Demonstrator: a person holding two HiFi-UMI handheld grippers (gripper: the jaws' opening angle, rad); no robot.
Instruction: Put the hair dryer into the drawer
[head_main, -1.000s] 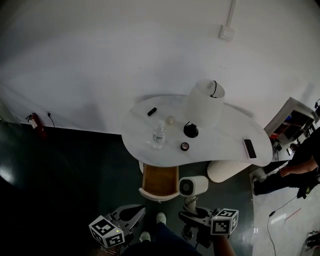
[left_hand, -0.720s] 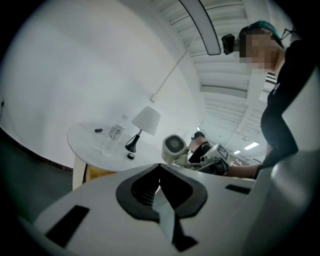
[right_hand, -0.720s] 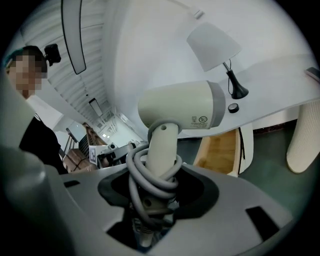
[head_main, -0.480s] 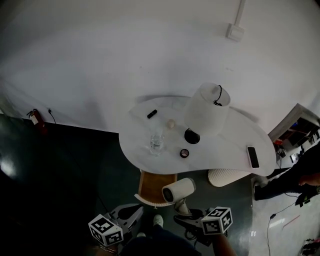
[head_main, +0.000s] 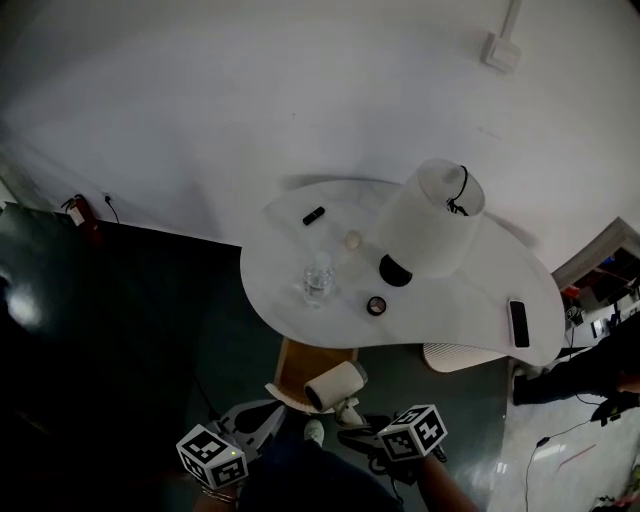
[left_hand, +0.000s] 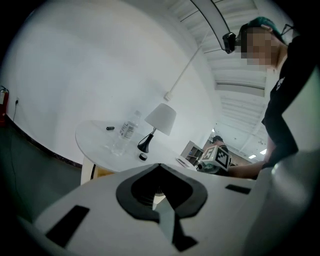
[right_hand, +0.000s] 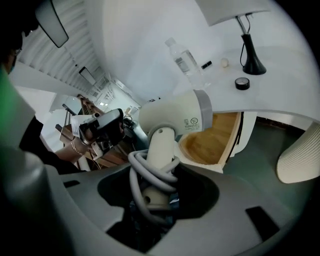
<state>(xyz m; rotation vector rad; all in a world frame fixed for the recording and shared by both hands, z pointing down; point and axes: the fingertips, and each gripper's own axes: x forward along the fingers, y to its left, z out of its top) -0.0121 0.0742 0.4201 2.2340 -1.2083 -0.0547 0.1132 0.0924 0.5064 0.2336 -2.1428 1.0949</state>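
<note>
Now the hair dryer (head_main: 333, 385) has come left from beside the open drawer (head_main: 302, 360) under the table (head_main: 470, 300) and hangs over the drawer's near right corner, so we judge lowering comes next. Our right gripper (right_hand: 155, 195) clamps its cord-wrapped handle from the near side, barrel roughly level. Our left gripper (head_main: 262, 422) waits just left, jaws together on nothing.

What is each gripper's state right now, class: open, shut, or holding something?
Left gripper: shut, holding nothing.
Right gripper: shut on the hair dryer, at its handle.
</note>
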